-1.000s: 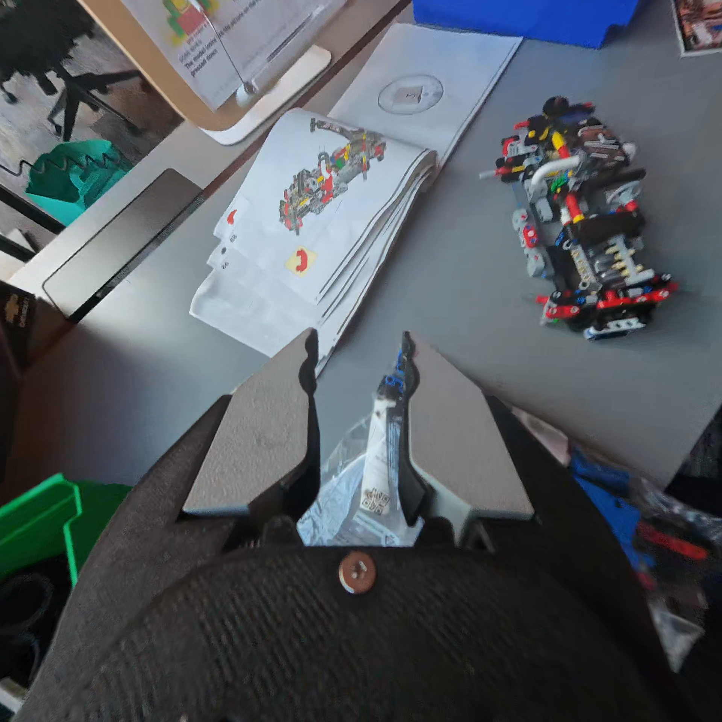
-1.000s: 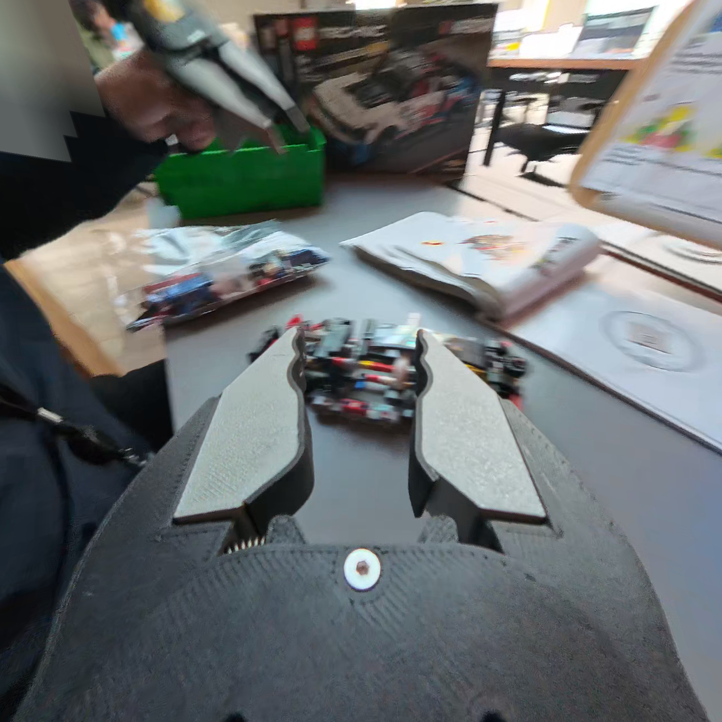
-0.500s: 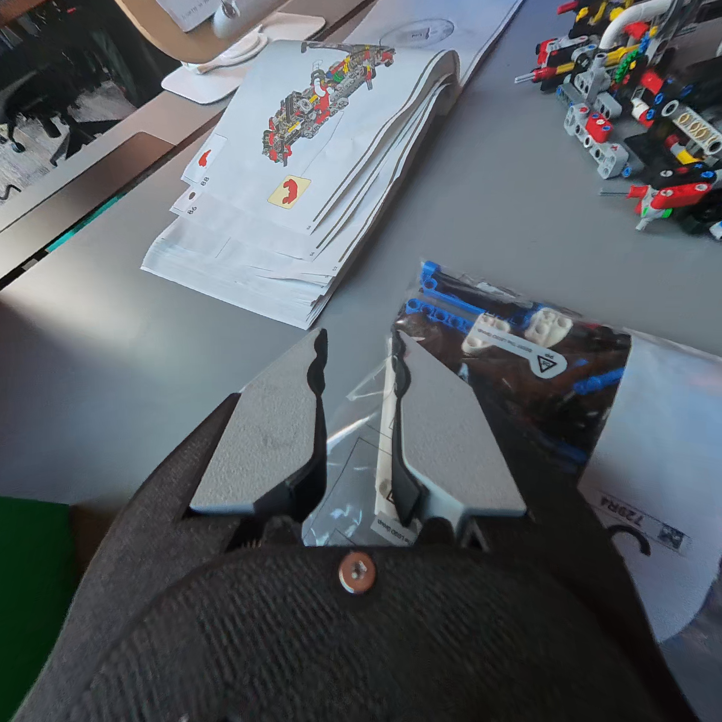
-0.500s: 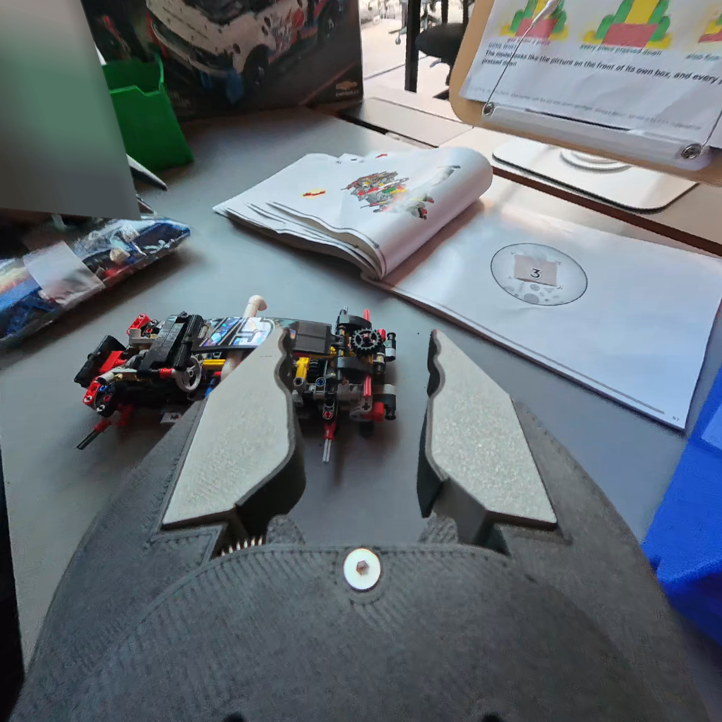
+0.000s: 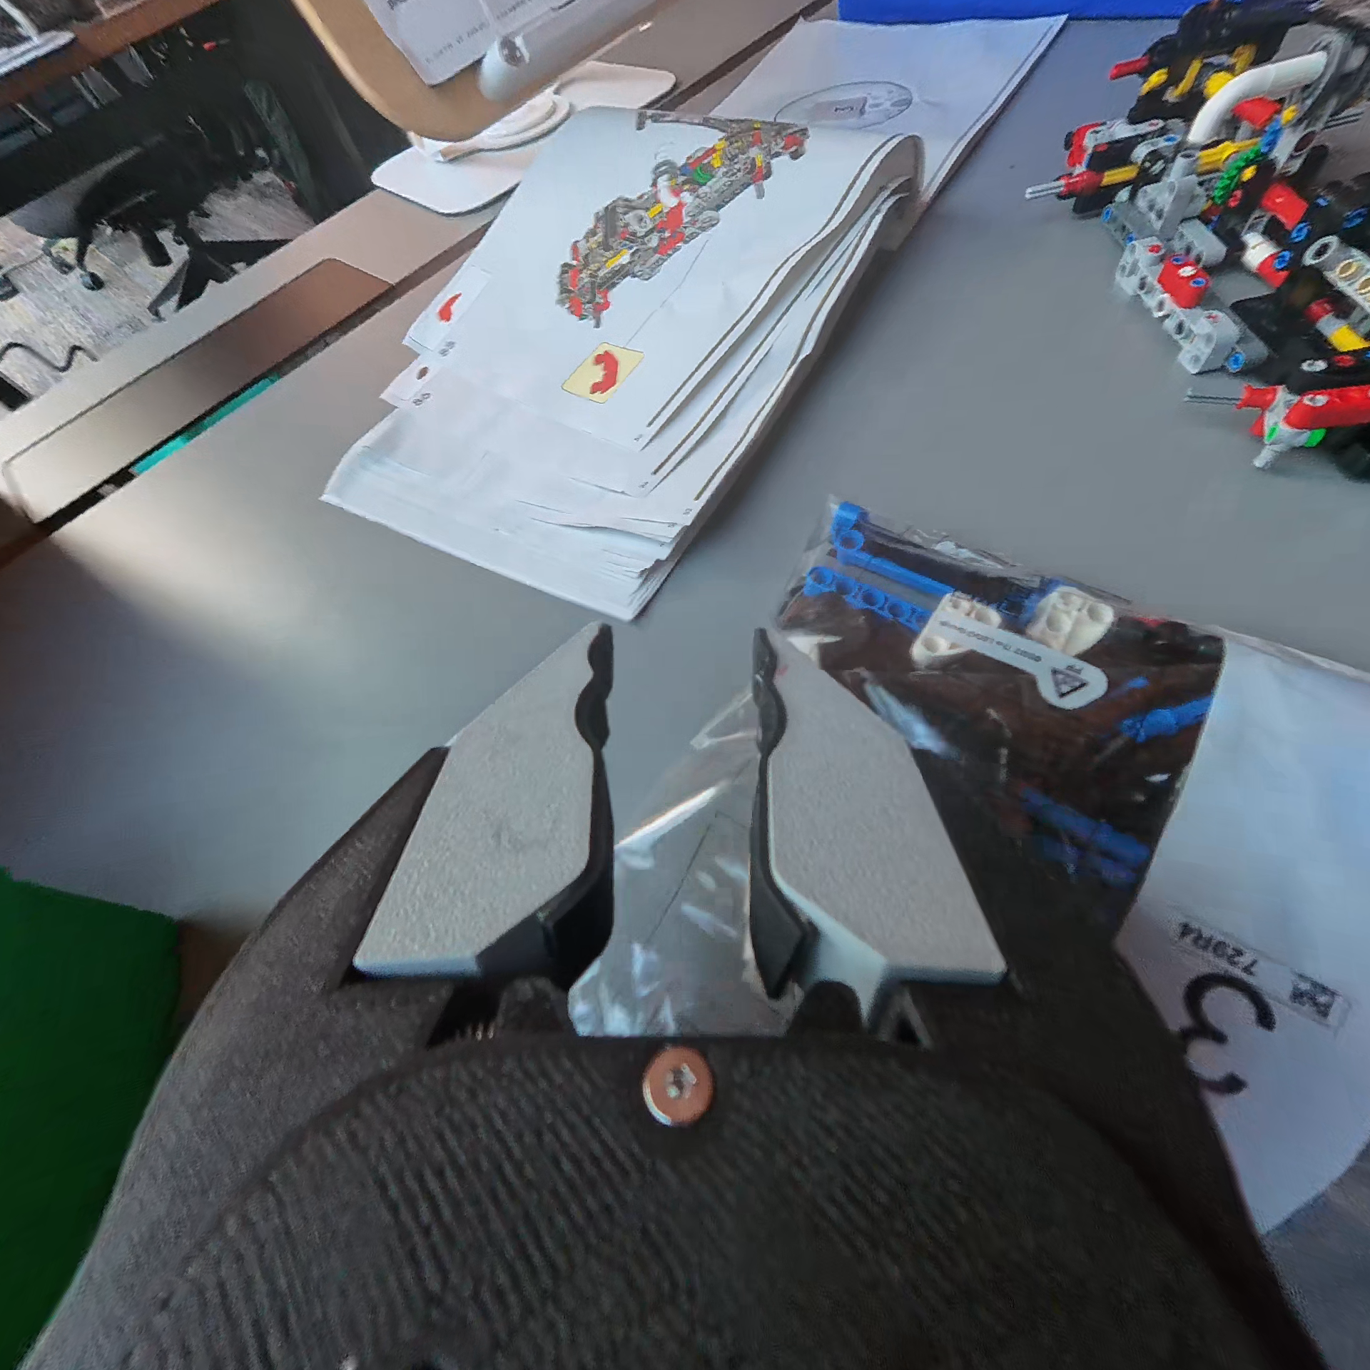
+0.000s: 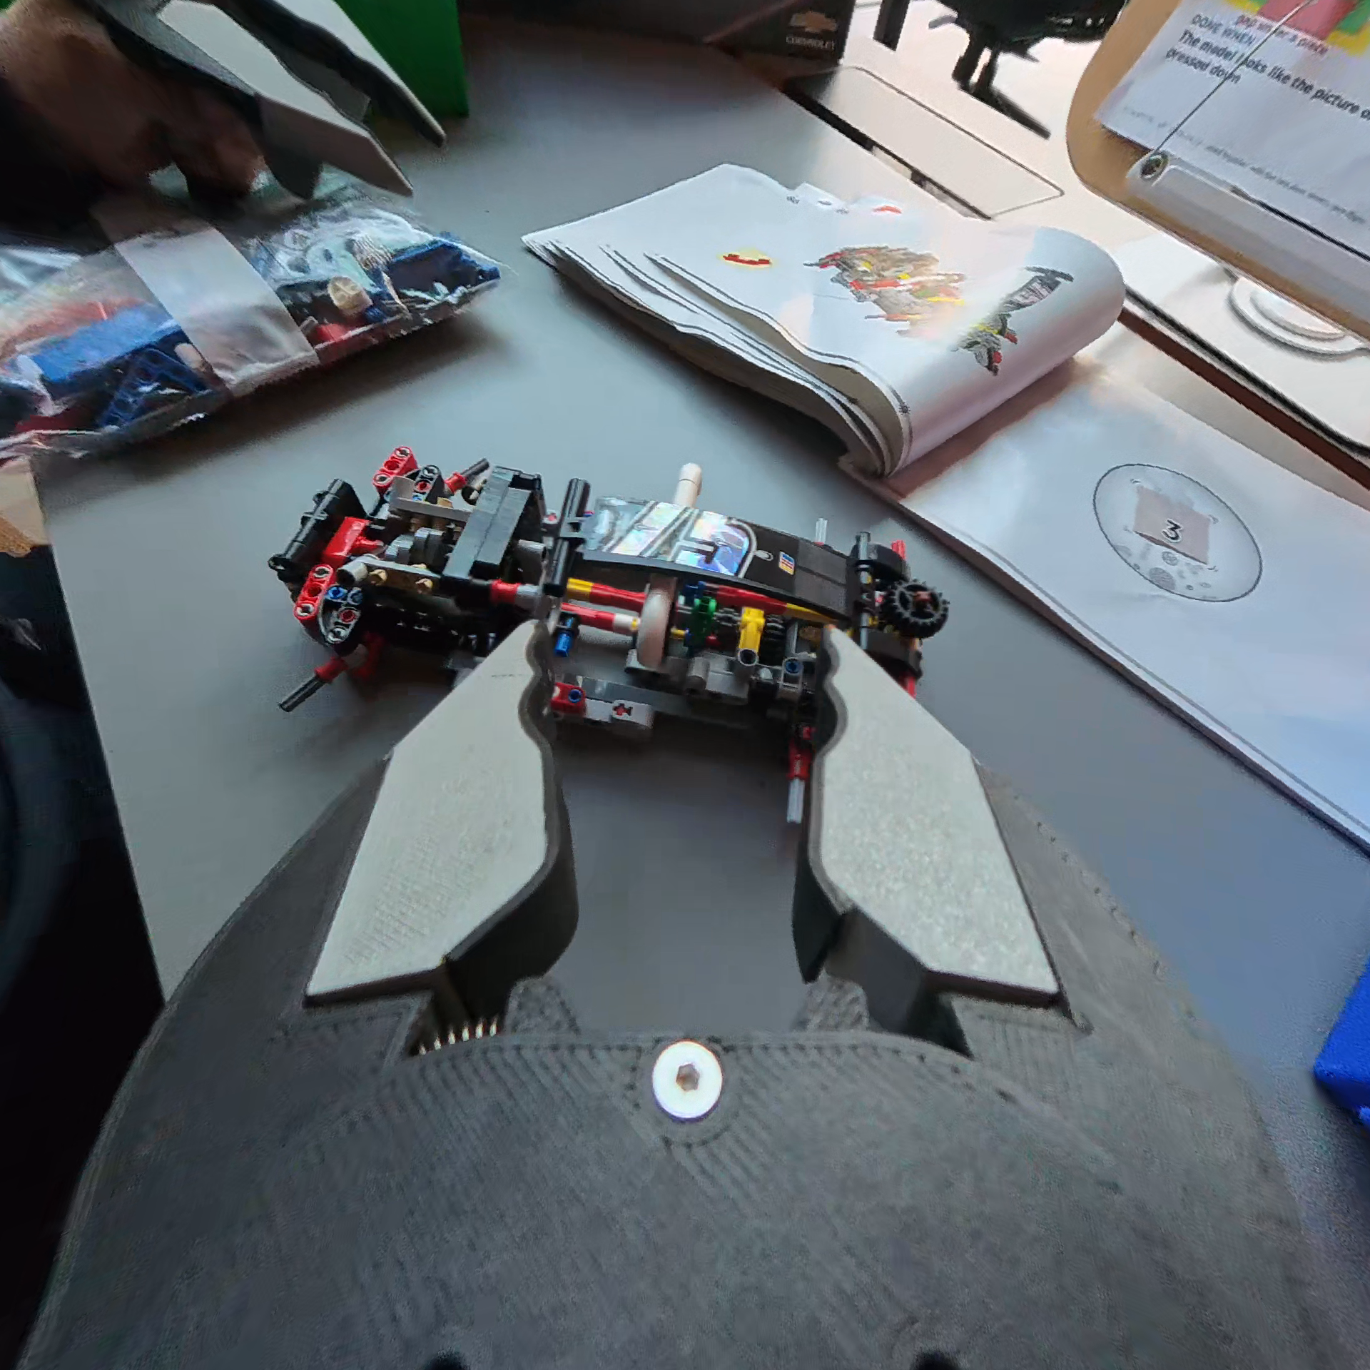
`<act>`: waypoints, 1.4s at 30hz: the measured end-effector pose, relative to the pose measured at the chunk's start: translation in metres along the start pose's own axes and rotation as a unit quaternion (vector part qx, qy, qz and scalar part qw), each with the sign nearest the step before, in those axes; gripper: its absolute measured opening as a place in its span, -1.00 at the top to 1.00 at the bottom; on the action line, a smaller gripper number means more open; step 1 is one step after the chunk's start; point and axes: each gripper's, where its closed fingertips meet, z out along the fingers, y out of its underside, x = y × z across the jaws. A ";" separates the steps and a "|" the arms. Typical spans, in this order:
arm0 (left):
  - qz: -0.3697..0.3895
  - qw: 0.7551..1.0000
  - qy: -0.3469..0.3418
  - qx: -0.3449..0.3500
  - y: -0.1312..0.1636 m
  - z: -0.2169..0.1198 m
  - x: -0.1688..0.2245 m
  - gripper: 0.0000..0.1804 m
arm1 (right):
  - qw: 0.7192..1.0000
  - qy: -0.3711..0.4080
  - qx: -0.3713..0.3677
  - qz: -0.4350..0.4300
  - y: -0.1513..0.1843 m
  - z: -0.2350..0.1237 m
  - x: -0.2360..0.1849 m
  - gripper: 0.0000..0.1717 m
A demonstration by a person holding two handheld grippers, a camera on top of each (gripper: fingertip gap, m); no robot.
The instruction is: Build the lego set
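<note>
My left gripper (image 5: 682, 645) is open just above the grey table (image 5: 222, 704). The clear edge of a plastic bag of blue, black and white brick parts (image 5: 1038, 704) lies under and between its fingers, and the pads do not press on it. The right wrist view shows the same gripper (image 6: 422, 163) over the bag (image 6: 222, 319). My right gripper (image 6: 680, 652) is open, its fingertips on either side of the near edge of a half-built brick car chassis (image 6: 593, 571). The pads do not press on the chassis, which also shows in the left wrist view (image 5: 1245, 245).
An open instruction booklet (image 5: 630, 356) lies behind the bag, with a white sheet under it (image 6: 1186, 534). A green bin (image 5: 74, 1038) is at the near left and a blue bin (image 6: 1345, 1053) at the right. A stand with a printed sheet (image 6: 1223, 111) is at the back. Left tips to right tips: about 35 cm.
My left gripper came down low over the bag and its jaws narrowed, then widened a little. My right gripper moved closer over the chassis and its jaws opened wider.
</note>
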 end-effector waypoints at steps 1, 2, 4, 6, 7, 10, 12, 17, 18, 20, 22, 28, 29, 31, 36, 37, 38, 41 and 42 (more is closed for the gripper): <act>0.004 1.000 -0.017 -0.011 0.000 -0.007 -0.008 0.61 | 1.000 0.000 0.007 0.002 -0.001 -0.001 -0.002 0.21; 0.010 0.999 -0.036 -0.013 -0.003 -0.018 -0.017 0.62 | 1.000 0.001 0.009 0.001 0.000 -0.003 -0.004 0.21; 0.012 0.998 -0.062 0.001 -0.014 -0.046 -0.026 0.65 | 1.000 0.010 0.011 -0.007 0.001 -0.011 -0.005 0.21; -0.002 0.998 -0.062 -0.002 -0.017 -0.074 -0.026 0.61 | 0.999 0.020 0.025 -0.006 0.001 -0.024 -0.003 0.21; -0.017 0.998 -0.059 -0.014 -0.014 -0.086 -0.024 0.56 | 0.999 0.024 0.032 -0.003 0.000 -0.031 -0.002 0.22; -0.058 0.996 -0.047 -0.051 0.002 -0.119 -0.006 0.44 | 0.997 0.055 0.051 0.003 0.003 -0.057 0.009 0.25; -0.084 0.995 -0.024 -0.039 0.001 -0.134 0.018 0.45 | 0.994 0.101 0.049 0.017 0.013 -0.079 0.028 0.29; -0.141 0.986 0.088 -0.026 -0.026 -0.118 0.111 0.43 | 0.975 0.196 0.076 0.069 0.039 -0.134 0.079 0.39; -0.137 0.985 0.101 -0.031 -0.033 -0.107 0.129 0.42 | 0.973 0.207 0.074 0.074 0.046 -0.140 0.087 0.40; -0.116 0.985 0.112 -0.057 -0.041 -0.083 0.158 0.43 | 0.970 0.221 0.058 0.083 0.059 -0.146 0.104 0.41; -0.086 0.988 0.072 -0.107 -0.034 -0.059 0.164 0.50 | 0.967 0.235 0.040 0.087 0.071 -0.152 0.126 0.42; -0.020 0.978 -0.047 -0.204 0.001 -0.022 0.130 0.77 | 0.966 0.215 0.068 0.124 0.067 -0.176 0.197 0.69; -0.026 0.978 -0.059 -0.199 0.001 -0.019 0.122 0.78 | 0.969 0.202 0.070 0.126 0.063 -0.172 0.207 0.71; -0.051 0.978 -0.059 -0.194 0.000 -0.012 0.110 0.76 | 0.975 0.182 0.035 0.124 0.060 -0.155 0.228 0.68; -0.068 0.979 -0.079 -0.177 0.005 0.004 0.066 0.70 | 0.976 0.143 -0.135 0.097 0.076 -0.095 0.274 0.57; -0.073 0.979 -0.082 -0.174 0.006 0.006 0.057 0.69 | 0.972 0.131 -0.171 0.095 0.082 -0.083 0.280 0.55; -0.077 0.979 -0.084 -0.168 0.006 0.008 0.049 0.69 | 0.967 0.130 -0.204 0.086 0.089 -0.073 0.288 0.53; -0.091 0.982 -0.087 -0.142 0.005 0.012 0.027 0.69 | 0.946 0.137 -0.288 0.054 0.112 -0.053 0.306 0.46; -0.093 0.983 -0.085 -0.134 0.005 0.013 0.022 0.68 | 0.942 0.135 -0.304 0.052 0.118 -0.049 0.309 0.43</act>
